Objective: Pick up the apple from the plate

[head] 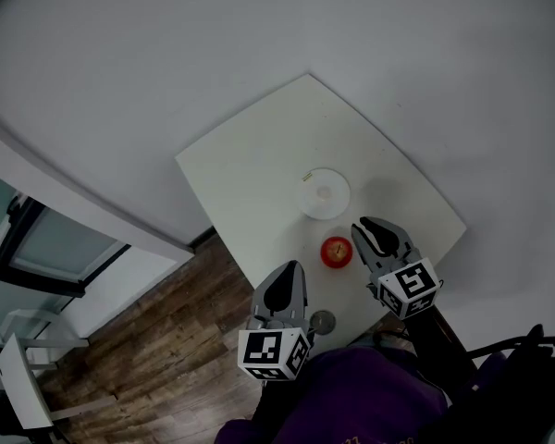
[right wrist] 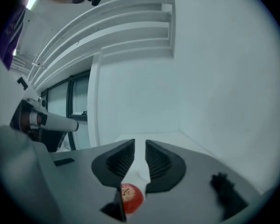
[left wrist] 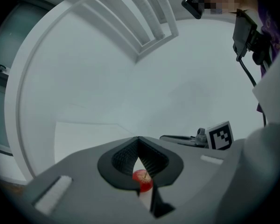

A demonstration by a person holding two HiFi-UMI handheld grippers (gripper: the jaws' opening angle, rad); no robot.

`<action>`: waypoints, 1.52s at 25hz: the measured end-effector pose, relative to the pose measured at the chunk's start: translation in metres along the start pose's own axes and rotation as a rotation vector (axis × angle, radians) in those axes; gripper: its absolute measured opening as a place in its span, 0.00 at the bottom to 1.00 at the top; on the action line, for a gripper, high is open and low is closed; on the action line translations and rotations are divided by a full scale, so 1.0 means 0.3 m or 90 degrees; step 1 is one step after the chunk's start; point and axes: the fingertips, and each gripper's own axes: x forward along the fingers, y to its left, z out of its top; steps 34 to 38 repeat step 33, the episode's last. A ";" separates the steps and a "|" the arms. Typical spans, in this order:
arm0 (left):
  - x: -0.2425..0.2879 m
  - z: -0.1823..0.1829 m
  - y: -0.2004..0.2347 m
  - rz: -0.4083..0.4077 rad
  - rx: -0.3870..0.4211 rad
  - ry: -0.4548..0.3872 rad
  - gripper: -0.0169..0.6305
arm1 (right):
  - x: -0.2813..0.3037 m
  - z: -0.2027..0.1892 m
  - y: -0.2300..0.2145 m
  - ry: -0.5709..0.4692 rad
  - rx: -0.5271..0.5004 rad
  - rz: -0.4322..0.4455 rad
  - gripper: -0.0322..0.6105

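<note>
Head view: a square white tabletop (head: 259, 178) carries one small round white plate (head: 339, 203) and one glossy red apple (head: 336, 251). The apple sits off the plate, on the bare tabletop just beside it, on the person's side. There are two tongs. The right tongs (head: 364, 229) hang just to the right of the apple without touching it. The left tongs (head: 289, 271) hover nearer the tabletop's edge, apart from the fruit. One small grey round object (head: 322, 322) lies by the near edge; what it is I cannot tell.

Left gripper view: the left tongs (left wrist: 139, 141) are closed tip to tip with nothing in them. The apple (left wrist: 143, 180) shows beyond, through the hollow under the tips.

Right gripper view: the right tongs (right wrist: 140, 146) stand a narrow slit apart and empty. The apple (right wrist: 131, 196) lies below and beyond them.

The apple looks firm, fairly light, round and smooth-skinned, so a glancing pinch would likely make it roll or slip. It is best taken across its widest girth, with pads on opposite sides. For that the tongs must open far wider than either pair stands now.
</note>
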 end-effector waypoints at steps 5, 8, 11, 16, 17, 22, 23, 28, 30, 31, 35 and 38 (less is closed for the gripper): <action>-0.007 0.023 -0.012 -0.007 0.007 -0.014 0.04 | -0.032 0.118 -0.004 -0.052 0.000 -0.016 0.07; -0.004 0.030 -0.018 -0.011 0.009 -0.020 0.04 | -0.029 0.144 0.009 -0.058 -0.013 -0.010 0.07; -0.005 0.032 -0.026 -0.014 0.009 -0.021 0.04 | -0.031 0.155 0.019 -0.060 -0.013 -0.004 0.07; -0.006 0.029 -0.033 -0.016 0.016 -0.019 0.04 | -0.034 0.142 0.024 -0.051 -0.013 -0.005 0.07; -0.006 0.030 -0.033 -0.015 0.019 -0.019 0.04 | -0.033 0.139 0.025 -0.049 -0.013 -0.004 0.07; 0.002 0.029 -0.038 -0.018 0.021 -0.018 0.04 | -0.032 0.132 0.019 -0.041 -0.015 -0.006 0.06; 0.003 0.027 -0.040 -0.019 0.023 -0.017 0.04 | -0.032 0.131 0.017 -0.039 -0.016 -0.007 0.06; 0.009 0.022 -0.043 -0.024 0.020 -0.015 0.04 | -0.029 0.117 0.009 -0.031 -0.010 -0.009 0.06; 0.010 0.019 -0.044 -0.025 0.021 -0.013 0.04 | -0.028 0.116 0.009 -0.030 -0.009 -0.009 0.06; 0.011 0.018 -0.044 -0.026 0.021 -0.013 0.04 | -0.026 0.116 0.009 -0.030 -0.008 -0.009 0.06; 0.013 0.017 -0.043 -0.028 0.021 -0.012 0.04 | -0.021 0.114 0.012 -0.029 -0.006 -0.006 0.06; 0.013 0.017 -0.043 -0.028 0.021 -0.012 0.04 | -0.021 0.114 0.012 -0.029 -0.006 -0.006 0.06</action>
